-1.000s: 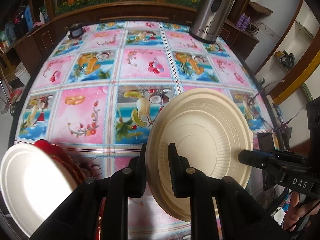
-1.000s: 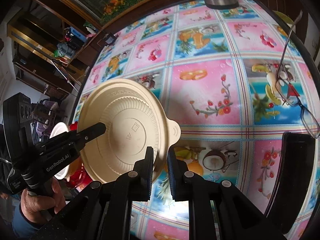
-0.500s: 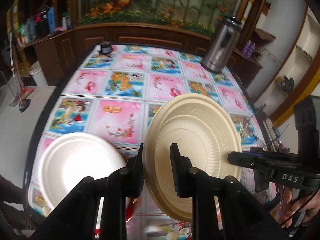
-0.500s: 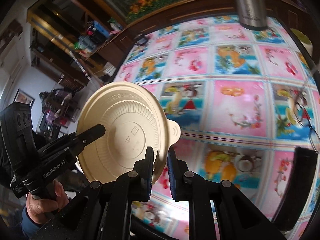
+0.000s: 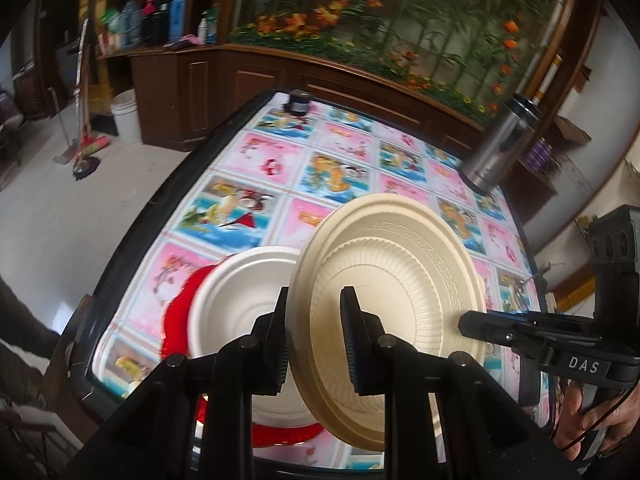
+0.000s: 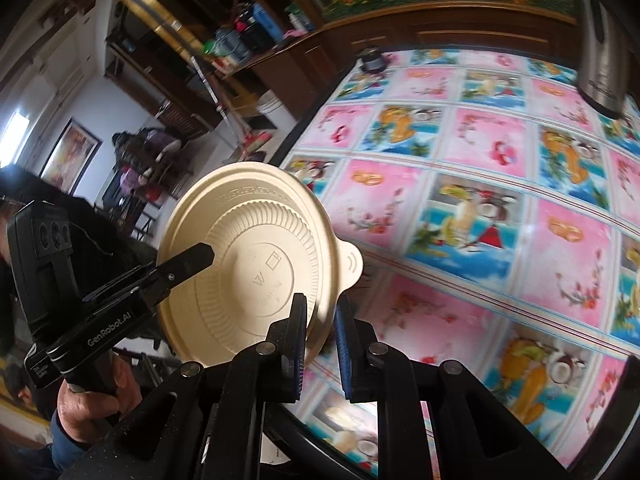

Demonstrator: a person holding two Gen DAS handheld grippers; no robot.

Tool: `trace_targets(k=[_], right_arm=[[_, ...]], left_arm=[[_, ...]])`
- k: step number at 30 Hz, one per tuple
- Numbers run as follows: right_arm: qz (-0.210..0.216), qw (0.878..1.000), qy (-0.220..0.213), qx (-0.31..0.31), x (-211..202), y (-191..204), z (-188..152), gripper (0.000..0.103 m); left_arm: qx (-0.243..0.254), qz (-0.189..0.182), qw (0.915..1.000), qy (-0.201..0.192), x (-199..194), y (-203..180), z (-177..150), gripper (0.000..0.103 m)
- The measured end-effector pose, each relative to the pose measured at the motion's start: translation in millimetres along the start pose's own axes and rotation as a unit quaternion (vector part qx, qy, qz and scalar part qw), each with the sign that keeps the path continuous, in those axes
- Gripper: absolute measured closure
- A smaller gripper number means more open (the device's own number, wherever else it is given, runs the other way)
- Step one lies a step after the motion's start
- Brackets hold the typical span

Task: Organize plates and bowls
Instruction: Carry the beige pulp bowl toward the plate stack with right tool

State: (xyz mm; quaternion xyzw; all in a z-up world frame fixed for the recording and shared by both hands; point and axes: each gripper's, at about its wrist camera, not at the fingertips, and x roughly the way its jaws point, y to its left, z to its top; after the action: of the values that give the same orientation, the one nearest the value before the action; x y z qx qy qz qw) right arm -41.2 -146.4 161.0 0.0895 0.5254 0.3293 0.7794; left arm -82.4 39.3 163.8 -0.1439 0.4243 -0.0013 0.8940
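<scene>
A cream plastic plate (image 5: 400, 280) with a small tab handle hangs tilted above the table, held from both sides. My left gripper (image 5: 314, 340) is shut on its near rim, and my right gripper (image 5: 470, 325) clamps the opposite rim. In the right wrist view the plate's (image 6: 256, 268) underside faces me. There my right gripper (image 6: 322, 344) is shut on the rim by the tab, and my left gripper (image 6: 202, 255) pinches the far side. A white plate (image 5: 240, 300) rests on a red plate (image 5: 178, 312) at the table's near left corner, partly hidden behind the cream plate.
A steel thermos (image 5: 500, 148) stands at the far right of the fruit-patterned tablecloth (image 5: 332, 168), and a small dark jar (image 5: 298, 102) sits at the far edge. The table's dark rim (image 5: 132, 236) runs along the left, with floor beyond. A person's hands (image 6: 92, 396) hold the gripper handles.
Both grippers have carried the cream plate up and to the left. The white plate on the red one now lies directly behind and below it, near the table's left edge.
</scene>
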Motion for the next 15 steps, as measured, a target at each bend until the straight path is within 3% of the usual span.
trace_targets(k=[9, 15], right_arm=[[0.024, 0.999, 0.036, 0.000, 37.1, 15.7, -1.2, 0.087], [0.043, 0.996, 0.064, 0.034, 61.4, 12.1, -11.0, 0.086]], left_arm=[[-0.026, 0.021, 0.9994, 0.004, 3.9, 33.0, -2.2, 0.082], [-0.023, 0.029, 0.9992, 0.017, 14.7, 44.4, 0.3, 0.082]])
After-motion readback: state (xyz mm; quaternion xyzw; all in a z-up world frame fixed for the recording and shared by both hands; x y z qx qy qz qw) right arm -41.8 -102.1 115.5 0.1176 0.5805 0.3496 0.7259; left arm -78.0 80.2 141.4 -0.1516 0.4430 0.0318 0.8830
